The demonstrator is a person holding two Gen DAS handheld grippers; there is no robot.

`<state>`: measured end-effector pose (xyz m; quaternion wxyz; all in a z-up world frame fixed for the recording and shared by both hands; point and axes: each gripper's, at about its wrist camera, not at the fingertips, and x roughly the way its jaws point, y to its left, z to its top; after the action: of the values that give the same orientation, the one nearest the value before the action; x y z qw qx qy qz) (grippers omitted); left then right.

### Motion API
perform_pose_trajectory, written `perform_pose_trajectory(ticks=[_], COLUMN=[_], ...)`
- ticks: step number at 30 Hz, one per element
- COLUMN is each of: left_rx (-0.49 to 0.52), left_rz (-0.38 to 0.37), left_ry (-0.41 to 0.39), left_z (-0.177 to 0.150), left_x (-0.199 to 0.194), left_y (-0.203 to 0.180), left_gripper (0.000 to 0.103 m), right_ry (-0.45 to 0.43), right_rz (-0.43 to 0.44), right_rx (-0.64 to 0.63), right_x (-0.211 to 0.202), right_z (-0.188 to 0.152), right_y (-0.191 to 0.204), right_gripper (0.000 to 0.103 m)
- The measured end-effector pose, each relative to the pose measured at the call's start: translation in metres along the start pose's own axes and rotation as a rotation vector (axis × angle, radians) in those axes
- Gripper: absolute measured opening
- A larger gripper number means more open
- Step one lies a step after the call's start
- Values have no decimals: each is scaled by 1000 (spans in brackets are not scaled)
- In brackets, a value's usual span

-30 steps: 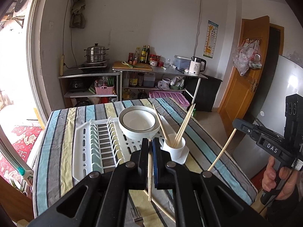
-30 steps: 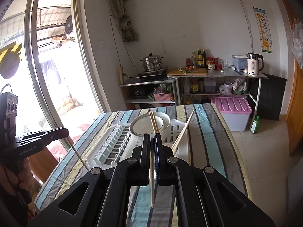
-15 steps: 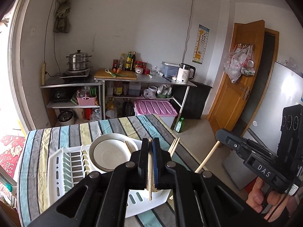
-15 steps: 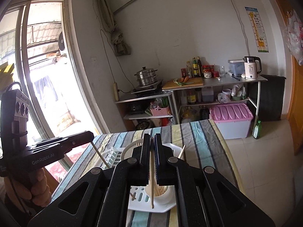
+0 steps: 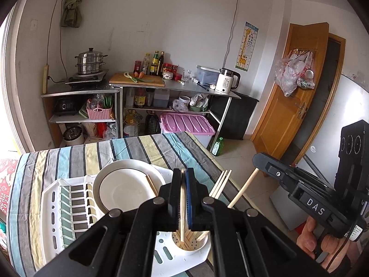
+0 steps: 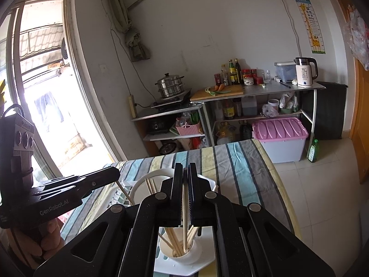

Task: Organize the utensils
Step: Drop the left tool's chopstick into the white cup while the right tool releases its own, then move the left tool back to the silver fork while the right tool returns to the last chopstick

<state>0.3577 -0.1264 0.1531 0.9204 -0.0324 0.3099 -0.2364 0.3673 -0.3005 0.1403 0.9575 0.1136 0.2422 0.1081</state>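
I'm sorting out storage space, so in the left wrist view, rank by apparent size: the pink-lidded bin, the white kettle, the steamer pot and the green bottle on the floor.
1. Pink-lidded bin, clearly largest.
2 and 3. Steamer pot and white kettle look about alike; I won't rank them.
4. Green bottle, smallest.

Left gripper (image 5: 183, 173) and right gripper (image 6: 185, 169) both clamped shut, angled downward, side by side, each hand-held.

- surface (image 5: 76, 154) w/ striped cloth: blue, grey, yellow, black bands
- white drying rack (image 5: 57, 205) sits directly on cloth, near front edge
- rest of cloth bare toward far end
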Motion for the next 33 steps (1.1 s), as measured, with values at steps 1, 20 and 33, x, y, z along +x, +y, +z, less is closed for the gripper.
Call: perform_pose_trajectory(ticks=[1,20,33], left_rx=[-2,-18,-24], left_rz=[1,21,38], left_ry=[8,67,60], left_z=[-2,-24,-30], left_x=[3,23,11], left_y=[1,16,20], left_gripper=[4,5,10], right_ry=[10,97,96], right_rz=[-4,-47,-46], right_rx=[1,37,50], right_x=[4,26,13], right_z=[-2,-23,-22], right_y=[-1,-20,-24], right_gripper=[4,5,19])
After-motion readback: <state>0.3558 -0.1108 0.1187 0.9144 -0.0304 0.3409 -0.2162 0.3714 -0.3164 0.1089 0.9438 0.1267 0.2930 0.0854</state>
